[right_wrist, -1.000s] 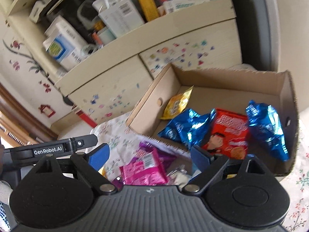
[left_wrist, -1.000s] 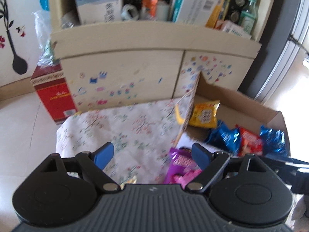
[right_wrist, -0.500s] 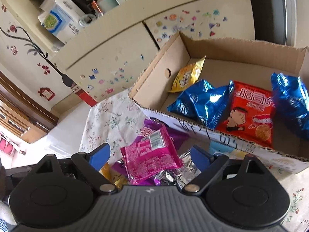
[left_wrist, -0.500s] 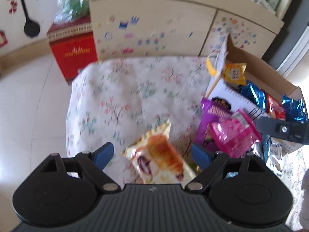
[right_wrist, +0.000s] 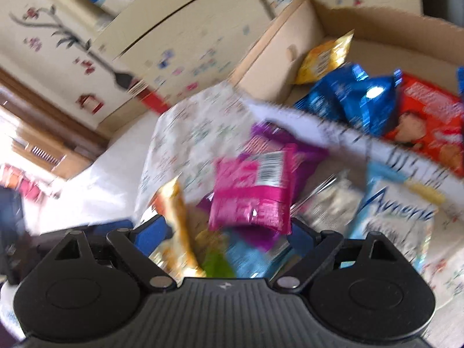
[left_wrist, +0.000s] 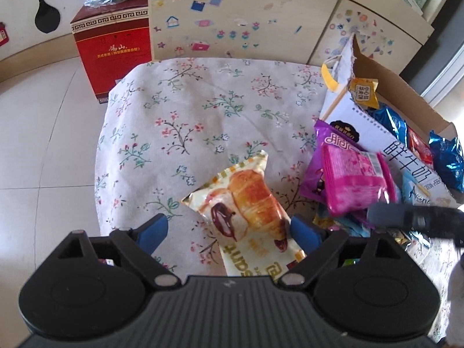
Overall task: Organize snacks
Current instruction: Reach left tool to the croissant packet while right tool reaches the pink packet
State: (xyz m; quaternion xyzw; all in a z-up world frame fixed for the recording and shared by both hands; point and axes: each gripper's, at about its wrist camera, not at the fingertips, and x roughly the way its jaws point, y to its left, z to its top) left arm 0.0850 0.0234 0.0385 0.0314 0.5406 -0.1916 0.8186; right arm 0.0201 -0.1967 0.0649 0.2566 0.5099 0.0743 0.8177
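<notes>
A croissant snack pack [left_wrist: 246,203] lies on the floral cloth [left_wrist: 188,121], partly between the wide-open jaws of my left gripper [left_wrist: 229,229]. A pink pack [left_wrist: 356,182] lies on a purple pack [left_wrist: 327,150] beside a cardboard box [left_wrist: 380,75] holding a yellow pack [left_wrist: 362,92], blue packs and a red pack. In the blurred right wrist view, my right gripper [right_wrist: 226,235] is open just above the pink pack [right_wrist: 252,191]. The croissant pack [right_wrist: 177,226] sits at its left finger. The box [right_wrist: 362,26] holds blue packs [right_wrist: 348,95] and the red pack [right_wrist: 426,119].
A red carton [left_wrist: 113,52] stands on the tiled floor left of a sticker-covered cabinet [left_wrist: 246,17]. A light blue pack [right_wrist: 397,211] and a silver pack [right_wrist: 330,203] lie in front of the box. The right gripper's body [left_wrist: 417,217] shows at the right.
Both grippers have tilted downward and come closer to the loose snacks. The croissant pack has come into view between the left jaws. The right gripper has dropped toward the pink pack.
</notes>
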